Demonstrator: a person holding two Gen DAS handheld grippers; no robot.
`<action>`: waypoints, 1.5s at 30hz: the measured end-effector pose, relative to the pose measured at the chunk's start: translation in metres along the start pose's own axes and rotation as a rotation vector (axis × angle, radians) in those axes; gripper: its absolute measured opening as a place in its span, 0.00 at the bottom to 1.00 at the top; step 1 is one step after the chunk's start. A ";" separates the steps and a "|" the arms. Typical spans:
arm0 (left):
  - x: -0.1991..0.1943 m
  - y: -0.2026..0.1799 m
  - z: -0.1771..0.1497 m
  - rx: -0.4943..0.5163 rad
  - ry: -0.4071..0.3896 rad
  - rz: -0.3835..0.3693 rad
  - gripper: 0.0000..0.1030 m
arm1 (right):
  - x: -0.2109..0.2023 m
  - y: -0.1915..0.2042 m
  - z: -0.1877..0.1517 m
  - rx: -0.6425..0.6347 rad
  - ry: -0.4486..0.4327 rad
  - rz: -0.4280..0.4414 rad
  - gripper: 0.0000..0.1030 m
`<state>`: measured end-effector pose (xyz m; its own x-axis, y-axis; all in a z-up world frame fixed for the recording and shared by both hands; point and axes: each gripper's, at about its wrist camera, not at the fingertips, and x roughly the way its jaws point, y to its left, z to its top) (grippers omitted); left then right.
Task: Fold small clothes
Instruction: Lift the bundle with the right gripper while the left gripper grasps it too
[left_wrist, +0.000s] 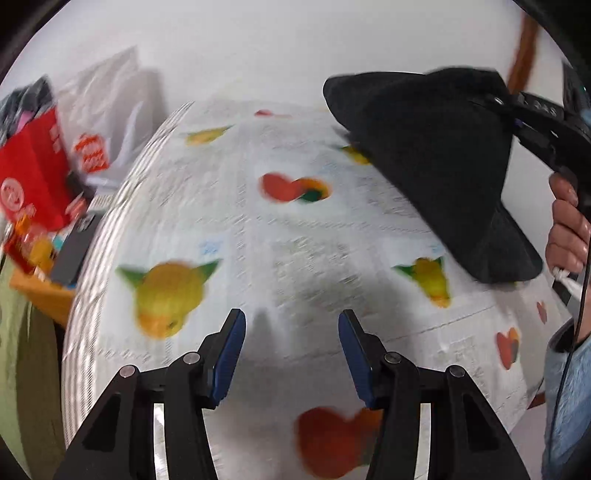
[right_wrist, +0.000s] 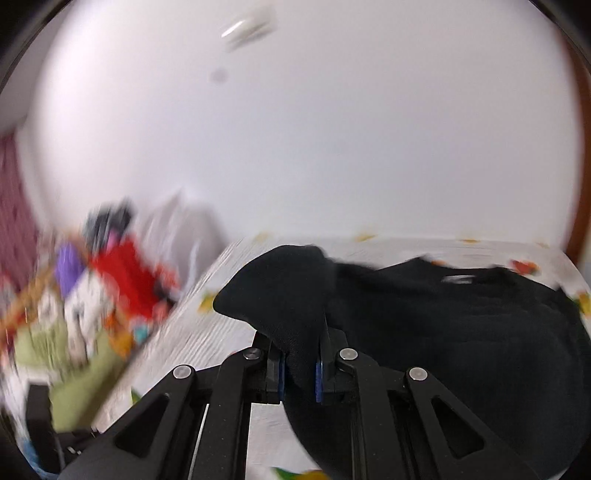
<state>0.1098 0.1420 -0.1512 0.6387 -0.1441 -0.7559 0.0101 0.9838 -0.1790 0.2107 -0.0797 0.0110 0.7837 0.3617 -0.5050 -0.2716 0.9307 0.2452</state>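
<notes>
Right tool (right_wrist: 299, 363) is clamped hard on a bunched corner of the black garment (right_wrist: 443, 332), the blue pads pinching the fabric from both sides, and that corner stands up in a peak just beyond the fingertips. The rest of the garment trails off to the right and lies in a dark heap on the desk, over the printed tablecloth (right_wrist: 207, 332). From the left wrist view the same black garment (left_wrist: 424, 147) hangs in the air at the far right, stretched into a broad draped flap, its lower edge down near the cloth; whether it touches there is hard to tell through the blur. The right tool (left_wrist: 513, 107) shows at the upper right with the fabric in its tips, and the person's hand (left_wrist: 567, 229) wraps the handle just below, a pale blue sleeve (left_wrist: 565, 398) beneath it. Left tool (left_wrist: 291, 354) sits at the near edge with its two blue-padded fingers standing apart and nothing between them, only bare tablecloth (left_wrist: 229, 229) ahead, white with yellow-green and red-orange fruit prints. Off the desk to the left there is clutter: a red box (left_wrist: 33, 173), a white plastic bag (left_wrist: 110, 96) behind it against the plain white wall (left_wrist: 277, 48), and a dark flat item beside them. Both views are smeared by motion, so fine detail is lost.
</notes>
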 end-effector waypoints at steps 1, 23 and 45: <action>0.000 -0.006 0.003 0.009 -0.006 -0.009 0.48 | -0.015 -0.025 0.002 0.058 -0.028 -0.001 0.10; 0.083 -0.241 0.022 0.349 0.077 -0.207 0.55 | -0.105 -0.244 -0.105 0.304 0.049 -0.210 0.51; 0.077 -0.151 0.047 0.194 0.010 -0.034 0.13 | 0.010 -0.173 -0.079 0.199 0.205 -0.020 0.15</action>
<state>0.1935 -0.0125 -0.1533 0.6277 -0.1775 -0.7579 0.1799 0.9804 -0.0806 0.2218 -0.2325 -0.1018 0.6530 0.3660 -0.6631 -0.1262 0.9158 0.3813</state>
